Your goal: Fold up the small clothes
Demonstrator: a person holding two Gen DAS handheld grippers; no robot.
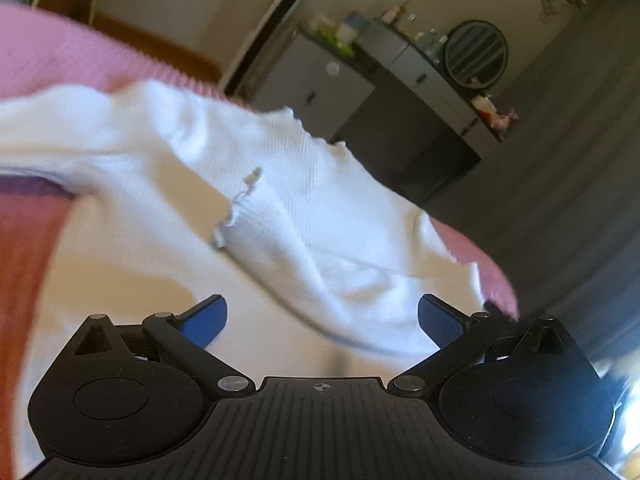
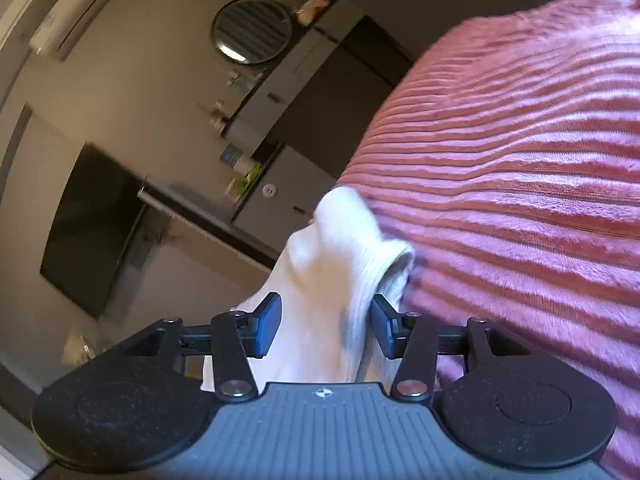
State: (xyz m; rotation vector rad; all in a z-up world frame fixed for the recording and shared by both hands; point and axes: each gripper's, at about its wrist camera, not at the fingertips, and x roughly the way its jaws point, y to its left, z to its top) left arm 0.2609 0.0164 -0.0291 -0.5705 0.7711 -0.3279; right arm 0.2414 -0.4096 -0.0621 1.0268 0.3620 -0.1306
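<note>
A white ribbed garment [image 1: 304,216] lies rumpled on a pink ribbed blanket [image 1: 48,52], its frilly edge near the middle of the left wrist view. My left gripper [image 1: 322,320] is open, its blue pads wide apart just above the cloth, holding nothing. In the right wrist view a white sock-like piece [image 2: 340,264] runs between the blue pads of my right gripper [image 2: 324,330]. The jaws stand partly open around it with gaps on both sides. The pink blanket [image 2: 520,160] fills the right of that view.
A grey and dark cabinet [image 1: 400,92] with a round mirror [image 1: 476,54] and small bottles stands beyond the bed. It also shows in the right wrist view [image 2: 288,136], with a dark screen [image 2: 88,228] to its left. Dark floor [image 1: 560,184] lies past the blanket's edge.
</note>
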